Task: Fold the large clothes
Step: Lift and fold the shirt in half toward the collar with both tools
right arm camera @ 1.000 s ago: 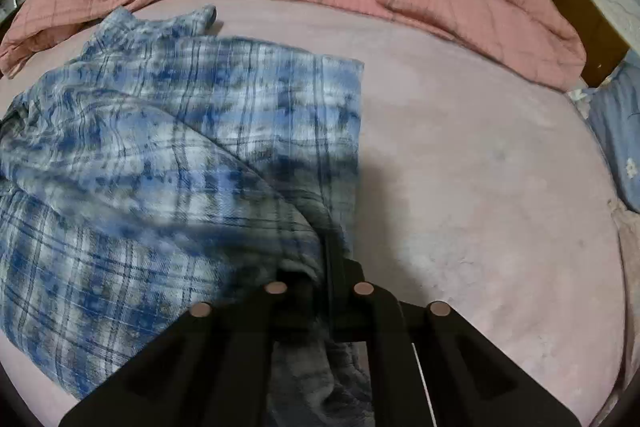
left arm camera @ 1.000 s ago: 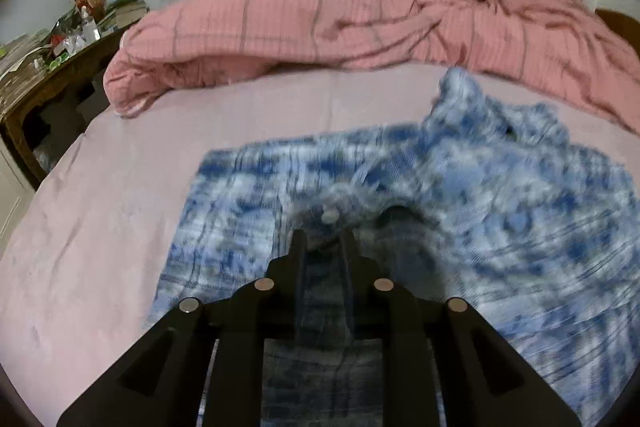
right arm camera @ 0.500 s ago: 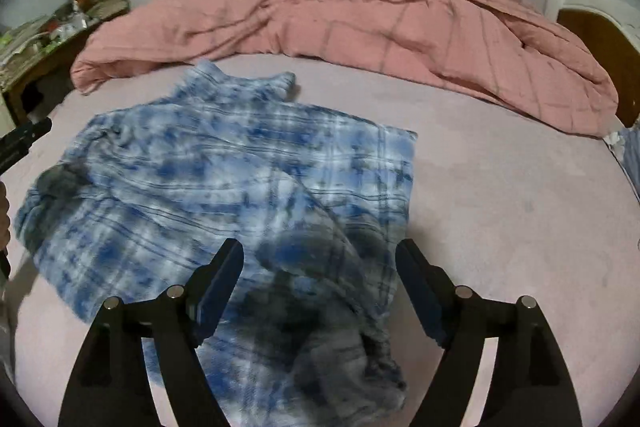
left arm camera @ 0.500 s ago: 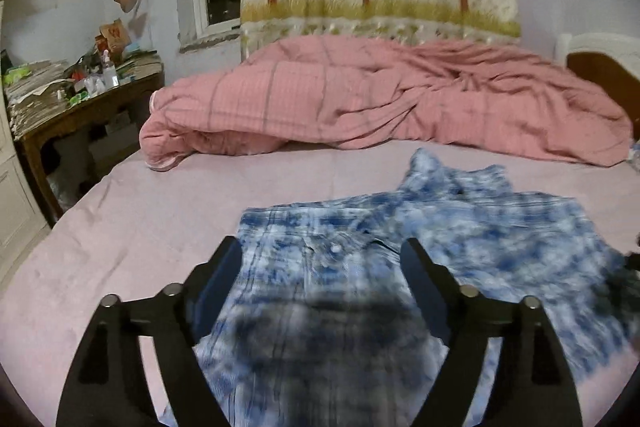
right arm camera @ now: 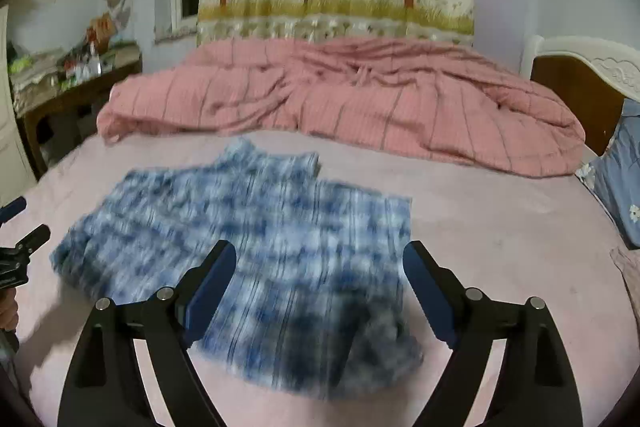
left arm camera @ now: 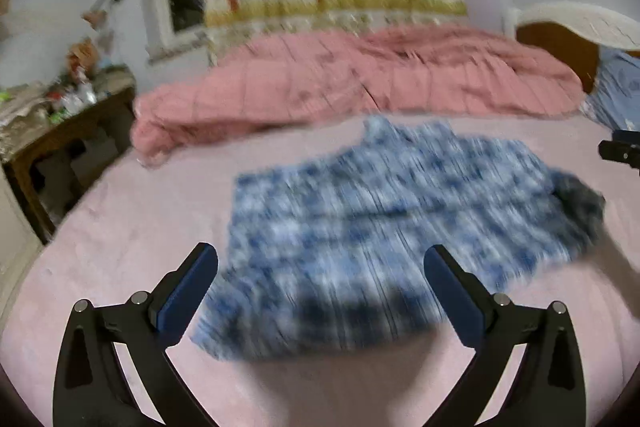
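Both grippers have just been opening & hold nothing: left gripper point(left arm camera: 320, 279) and right gripper point(right arm camera: 320, 275) stand wide, jaws empty, above the blue plaid shirt point(right arm camera: 248, 243), which lies partly folded on the pink bed sheet point(right arm camera: 500, 235), near the pink quilt point(right arm camera: 360, 99). Next fold, imo: check the edges line up, smooth the bunched corner at the near right, then regrip one layer only at matching corners w/ both grippers. Lift evenly so the cloth doesn't skew.

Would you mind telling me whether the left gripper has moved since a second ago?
Yes: the left gripper has pulled back and up from the blue plaid shirt, its jaws just opened, against the pink duvet.
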